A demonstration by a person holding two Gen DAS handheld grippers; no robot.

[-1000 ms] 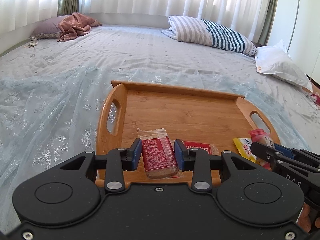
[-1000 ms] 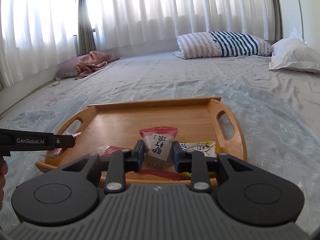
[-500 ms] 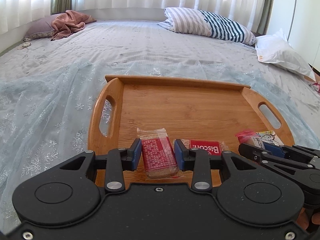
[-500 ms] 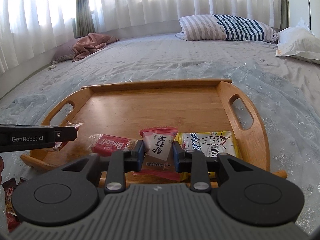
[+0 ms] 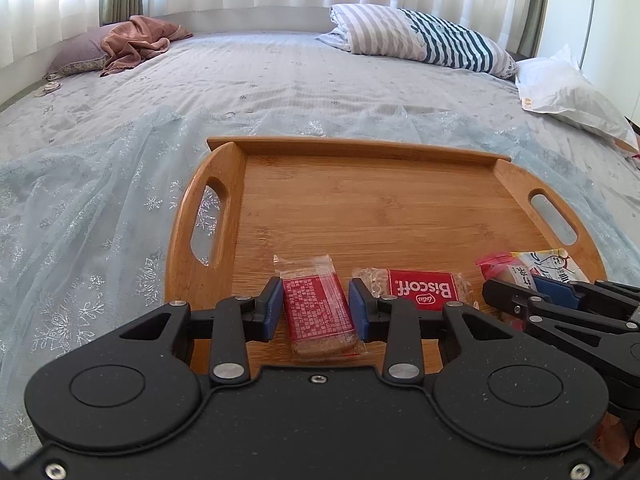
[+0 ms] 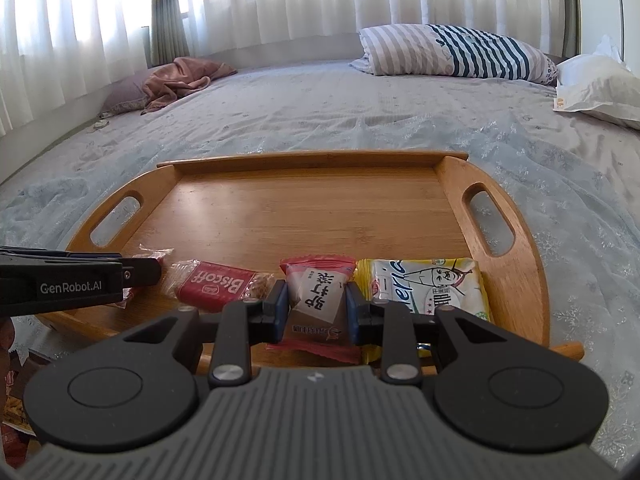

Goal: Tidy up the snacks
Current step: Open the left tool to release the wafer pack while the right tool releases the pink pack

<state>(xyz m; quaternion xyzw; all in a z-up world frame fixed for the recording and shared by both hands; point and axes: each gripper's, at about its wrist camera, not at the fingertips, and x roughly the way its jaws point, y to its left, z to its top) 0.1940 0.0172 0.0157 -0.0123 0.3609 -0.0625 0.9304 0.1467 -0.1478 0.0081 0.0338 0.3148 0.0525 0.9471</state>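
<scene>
A wooden tray (image 5: pixel 360 204) with two handle slots lies on the bed; it also shows in the right wrist view (image 6: pixel 304 208). My left gripper (image 5: pixel 316 308) is shut on a red-labelled biscuit pack (image 5: pixel 318 312) over the tray's near edge. My right gripper (image 6: pixel 316 312) is shut on a pink snack pack with a white label (image 6: pixel 318 300), also low over the near edge. A red Biscoff pack (image 5: pixel 424 290) lies on the tray between them, seen too in the right wrist view (image 6: pixel 216 286). A yellow-and-white snack bag (image 6: pixel 428 284) lies at the tray's right.
The tray sits on a pale blue snowflake cloth (image 5: pixel 92 216) over the grey bed. A striped pillow (image 5: pixel 416 42) and a white bag (image 5: pixel 560 88) lie at the back right, a pink blanket (image 5: pixel 140 40) at the back left. More snack packs (image 6: pixel 14 400) lie off the tray's left.
Both grippers have moved forward and lower over the tray's near edge with their packs still held. The tray looks larger and nearer in both views.
</scene>
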